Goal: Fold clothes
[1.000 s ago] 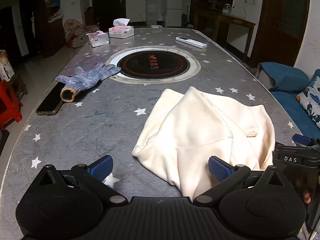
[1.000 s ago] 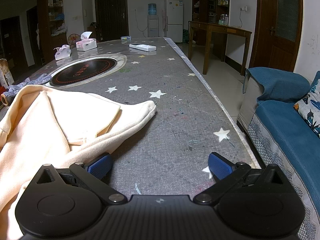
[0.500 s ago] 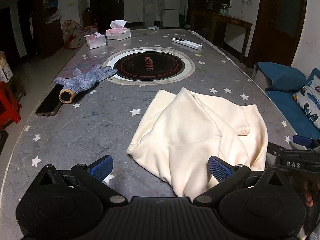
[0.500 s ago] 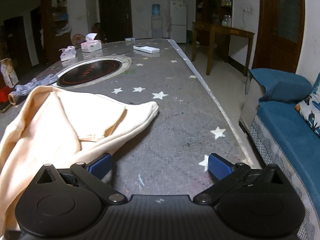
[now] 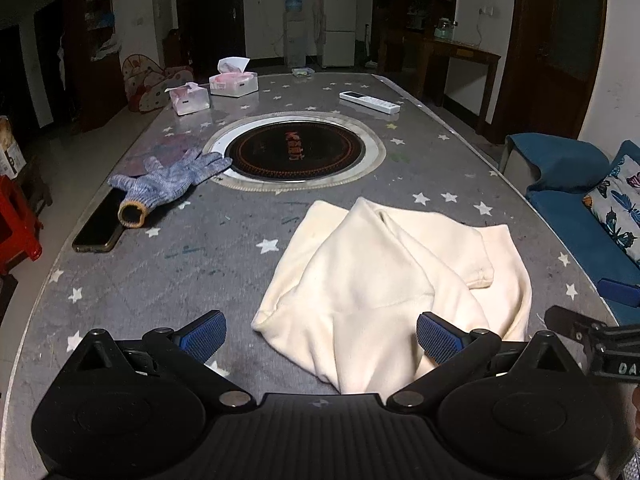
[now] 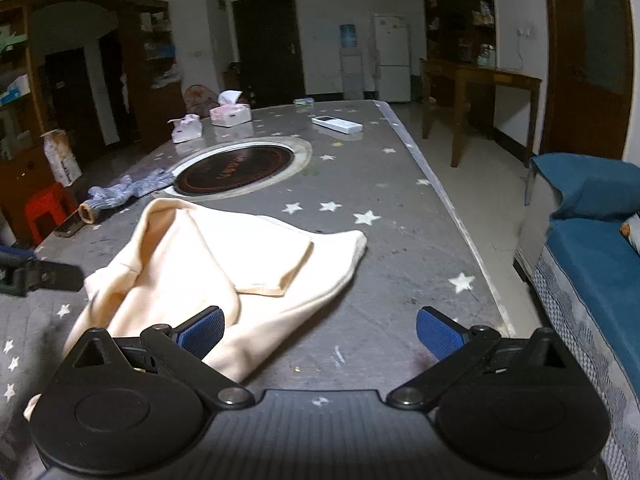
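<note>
I see the cream garment point(image 5: 392, 280) lying partly folded on the worktop point(image 5: 200, 264), towards its near right corner, between the round inset hob point(image 5: 294, 152) and the near edge. My left claw point(image 5: 318, 334) hangs released above the garment's near hem, jaws wide and gripping nothing. My right claw point(image 6: 318, 332) is likewise spread and empty, its left finger over the cloth, its right over bare worktop. I judge the fabric soft, thick, light and limp, a fleece-like knit that will sag and drag if lifted by one point. I would take hold at the near hem corners, one claw each, pinching both layers. The folded cuff point(image 6: 276, 276) on top may slip loose.
</note>
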Motion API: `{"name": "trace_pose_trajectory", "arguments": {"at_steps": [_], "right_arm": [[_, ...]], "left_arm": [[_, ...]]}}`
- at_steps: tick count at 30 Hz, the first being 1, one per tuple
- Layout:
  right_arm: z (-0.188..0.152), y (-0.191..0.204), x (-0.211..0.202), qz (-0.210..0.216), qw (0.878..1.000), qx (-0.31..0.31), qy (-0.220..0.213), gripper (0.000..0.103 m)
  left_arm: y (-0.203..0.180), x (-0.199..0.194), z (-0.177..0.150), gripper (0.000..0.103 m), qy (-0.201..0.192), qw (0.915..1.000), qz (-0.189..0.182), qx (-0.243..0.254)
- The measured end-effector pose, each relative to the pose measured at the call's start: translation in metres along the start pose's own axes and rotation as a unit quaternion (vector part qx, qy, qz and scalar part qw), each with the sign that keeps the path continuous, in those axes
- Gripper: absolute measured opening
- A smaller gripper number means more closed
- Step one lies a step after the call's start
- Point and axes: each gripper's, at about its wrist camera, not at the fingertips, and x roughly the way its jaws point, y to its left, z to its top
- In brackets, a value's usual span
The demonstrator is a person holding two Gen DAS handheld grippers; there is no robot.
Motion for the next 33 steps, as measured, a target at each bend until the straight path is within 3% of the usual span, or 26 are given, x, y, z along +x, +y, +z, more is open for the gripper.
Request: {"name": "trace_pose_trajectory", "arguments": {"at_steps": [10, 16, 22, 25, 27, 29, 33], "right_arm": [[0.01, 0.019, -0.002, 0.031, 0.999, -0.039, -0.003, 0.102], [0.014, 0.024, 0.005, 0.044, 0.998, -0.045, 0.003, 0.091], [0.02, 0.028, 0.014, 0.054, 0.997, -0.052, 0.007, 0.083], [0.024, 0.03, 0.019, 0.062, 0.997, -0.054, 0.01, 0.076], [0.027, 0.03, 0.023, 0.067, 0.996, -0.056, 0.012, 0.073], [0.03, 0.031, 0.027, 0.072, 0.996, -0.057, 0.014, 0.069], [0.038, 0.035, 0.035, 0.083, 0.994, -0.063, 0.013, 0.063]], "left_arm": [[0.002, 0.014, 0.025, 0.103, -0.006, 1.0, -0.002, 0.003], [-0.003, 0.029, 0.044, 0.1, -0.007, 0.9998, -0.015, 0.007], [-0.007, 0.056, 0.063, 0.085, 0.002, 0.9995, -0.029, 0.008], [-0.011, 0.069, 0.067, 0.073, 0.005, 0.9989, -0.036, 0.03], [-0.012, 0.078, 0.066, 0.048, 0.016, 0.9979, -0.043, 0.045], [-0.008, 0.084, 0.063, 0.03, 0.028, 0.997, -0.054, 0.047], [0.002, 0.08, 0.057, 0.019, 0.023, 0.9965, -0.065, 0.048]]}}
